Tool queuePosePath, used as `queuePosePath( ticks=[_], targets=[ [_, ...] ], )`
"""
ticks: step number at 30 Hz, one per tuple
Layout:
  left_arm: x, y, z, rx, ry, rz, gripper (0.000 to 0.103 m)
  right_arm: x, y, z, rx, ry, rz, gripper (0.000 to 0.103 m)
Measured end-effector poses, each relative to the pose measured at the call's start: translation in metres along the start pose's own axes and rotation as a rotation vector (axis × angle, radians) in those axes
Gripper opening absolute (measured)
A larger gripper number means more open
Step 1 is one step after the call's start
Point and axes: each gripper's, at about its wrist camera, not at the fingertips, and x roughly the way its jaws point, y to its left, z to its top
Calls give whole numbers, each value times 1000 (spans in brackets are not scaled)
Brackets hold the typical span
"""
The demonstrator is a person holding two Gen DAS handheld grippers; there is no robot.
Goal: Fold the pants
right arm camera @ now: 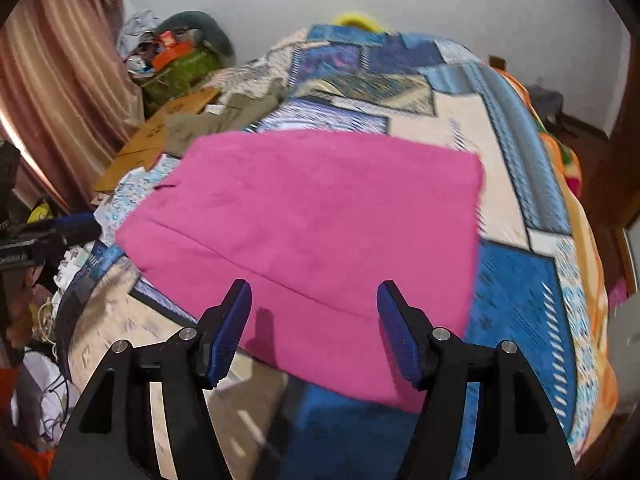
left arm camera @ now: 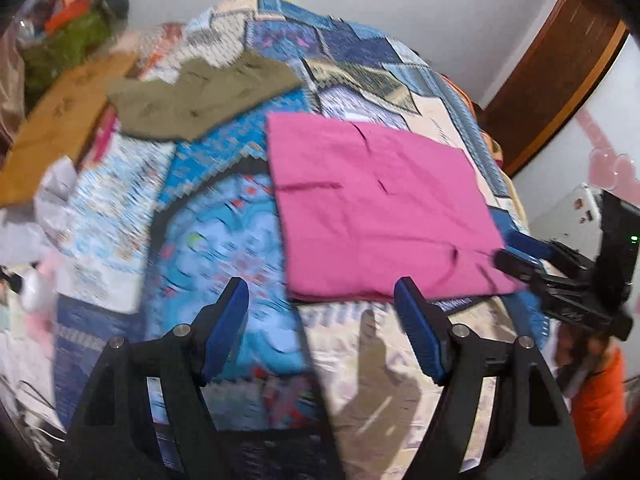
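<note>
Pink pants (right arm camera: 312,232) folded into a flat rectangle on the patchwork bed (right arm camera: 516,280), just beyond both claws. Left claw (left arm camera: 320,300) spread, empty, off the near left corner; right claw (right arm camera: 314,300) spread, empty, over the near edge, likely nearer. No legible writing.

Both my wrist views are motion-blurred, so the quilt (left arm camera: 224,240) pattern smears and I can't tell the pink pants (left arm camera: 380,208) waistband from the leg end. My right gripper (left arm camera: 516,256) shows in the left view w/ its body cut by the frame edge, fingers too blurred to judge. Clutter pile (right arm camera: 172,56) in the far corner is too small/blurry to ID.
</note>
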Motion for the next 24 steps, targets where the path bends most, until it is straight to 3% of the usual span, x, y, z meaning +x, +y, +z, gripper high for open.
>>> queuePosePath(
  ticks=[4, 6, 12, 16, 18, 20, 24],
  targets=[
    [12, -8, -10, -3, 51, -24, 75, 19, 14, -2, -21, 4, -9, 61],
    [19, -8, -15, -26, 85, -74, 75, 27, 14, -3, -22, 22, -17, 61],
    [30, 3, -8, -141, 66, -193, 75, 29, 7, -10, -4, 18, 21, 61],
    [38, 2, 5, -176, 63, -225, 75, 29, 8, -11, -3, 14, 29, 61],
    [40, 1, 14, -187, 60, -240, 68, 29, 7, -11, 4, 10, 35, 61],
    [44, 4, 21, -196, 67, -238, 33, 29, 6, -12, 7, 6, 40, 61],
    [49, 11, 30, -222, 78, -230, 23, 29, 4, -13, 11, 2, 41, 61]
  ],
)
